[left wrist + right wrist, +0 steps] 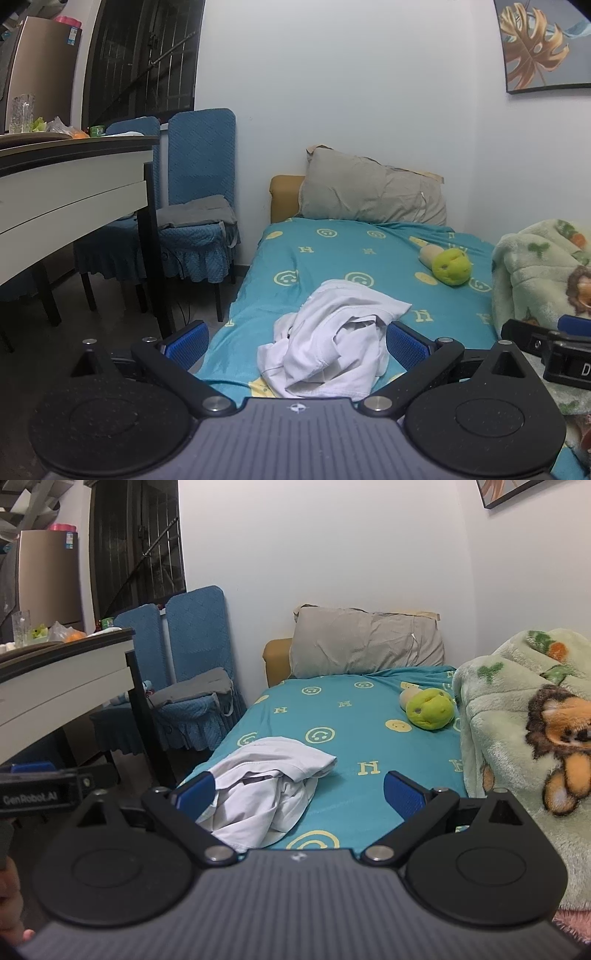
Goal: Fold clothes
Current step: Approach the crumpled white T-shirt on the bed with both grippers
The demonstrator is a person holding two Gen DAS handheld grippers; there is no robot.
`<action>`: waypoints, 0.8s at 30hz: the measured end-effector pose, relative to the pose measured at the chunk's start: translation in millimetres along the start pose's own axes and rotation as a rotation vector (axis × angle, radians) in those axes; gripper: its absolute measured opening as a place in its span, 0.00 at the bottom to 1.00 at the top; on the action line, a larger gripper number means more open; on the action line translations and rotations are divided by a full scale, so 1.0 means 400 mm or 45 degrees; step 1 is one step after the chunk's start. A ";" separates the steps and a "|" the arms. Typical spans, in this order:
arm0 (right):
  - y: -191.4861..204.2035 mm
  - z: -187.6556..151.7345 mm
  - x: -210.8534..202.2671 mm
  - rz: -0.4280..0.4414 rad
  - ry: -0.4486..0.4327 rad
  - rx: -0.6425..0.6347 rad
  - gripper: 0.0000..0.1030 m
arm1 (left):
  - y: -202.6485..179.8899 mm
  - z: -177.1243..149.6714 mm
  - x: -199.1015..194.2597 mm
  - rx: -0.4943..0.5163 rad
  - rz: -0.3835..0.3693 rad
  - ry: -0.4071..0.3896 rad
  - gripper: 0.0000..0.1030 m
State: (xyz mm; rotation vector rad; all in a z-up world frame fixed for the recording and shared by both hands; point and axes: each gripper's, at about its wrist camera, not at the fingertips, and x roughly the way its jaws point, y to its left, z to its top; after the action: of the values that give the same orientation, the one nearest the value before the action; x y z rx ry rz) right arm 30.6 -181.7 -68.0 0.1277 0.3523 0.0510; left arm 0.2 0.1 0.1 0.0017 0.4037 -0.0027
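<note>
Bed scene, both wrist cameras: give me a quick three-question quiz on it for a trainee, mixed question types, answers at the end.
1. True or false: the white garment lies folded flat on the teal bedsheet.
2. What leans against the wall at the head of the bed? A) grey pillow B) laundry basket C) suitcase
3. Fill in: both the left gripper and the right gripper are ____.

Key: 1 false, it is crumpled; 2 A; 3 open.

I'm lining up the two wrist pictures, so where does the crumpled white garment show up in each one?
Left wrist view: the white garment lies low and centre, between the open left tool fingers.
Right wrist view: it sits lower left, by the right tool's left finger.
Shared landmark: the green plush toy on the teal sheet.
</note>
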 end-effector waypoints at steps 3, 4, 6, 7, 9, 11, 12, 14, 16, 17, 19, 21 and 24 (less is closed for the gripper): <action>0.002 0.002 -0.004 -0.002 -0.012 0.003 0.97 | 0.001 0.002 0.002 -0.004 0.002 -0.005 1.00; 0.003 0.003 -0.005 -0.003 -0.015 0.004 0.97 | -0.003 0.003 0.007 0.006 0.000 0.006 1.00; 0.004 0.004 -0.008 -0.004 -0.023 0.006 0.97 | -0.018 0.001 0.016 0.026 0.003 0.012 1.00; 0.005 0.005 -0.010 -0.005 -0.027 0.008 0.97 | -0.020 -0.004 0.016 0.030 0.002 0.006 1.00; 0.006 0.006 -0.012 -0.007 -0.034 0.010 0.97 | -0.016 -0.015 0.008 0.033 -0.004 -0.007 1.00; 0.003 0.002 -0.009 -0.005 -0.022 0.013 0.97 | -0.009 -0.012 -0.002 0.032 -0.011 -0.007 1.00; 0.002 0.001 -0.007 -0.004 -0.016 0.015 0.97 | -0.008 -0.012 -0.004 0.035 -0.013 -0.007 1.00; 0.000 0.000 -0.007 -0.005 -0.013 0.014 0.97 | -0.010 -0.013 -0.007 0.039 -0.016 -0.006 1.00; 0.002 0.002 -0.010 -0.009 -0.009 0.017 0.97 | -0.013 -0.013 -0.010 0.045 -0.021 -0.005 1.00; 0.003 0.001 -0.010 -0.008 -0.008 0.018 0.97 | -0.015 -0.014 -0.011 0.047 -0.024 -0.005 1.00; -0.002 0.005 -0.005 -0.003 -0.002 0.024 0.97 | -0.017 -0.014 -0.012 0.050 -0.031 -0.007 1.00; -0.002 0.007 -0.004 -0.001 0.003 0.029 0.97 | -0.019 -0.014 -0.013 0.050 -0.042 -0.007 1.00; -0.003 0.008 -0.003 -0.006 0.005 0.030 0.97 | -0.021 -0.014 -0.010 0.049 -0.049 0.003 1.00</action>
State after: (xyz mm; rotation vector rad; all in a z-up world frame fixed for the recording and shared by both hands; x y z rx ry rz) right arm 30.5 -183.2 -64.8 0.1502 0.3575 0.0422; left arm -5.5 -8.2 -3.6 0.0322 0.4062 -0.0482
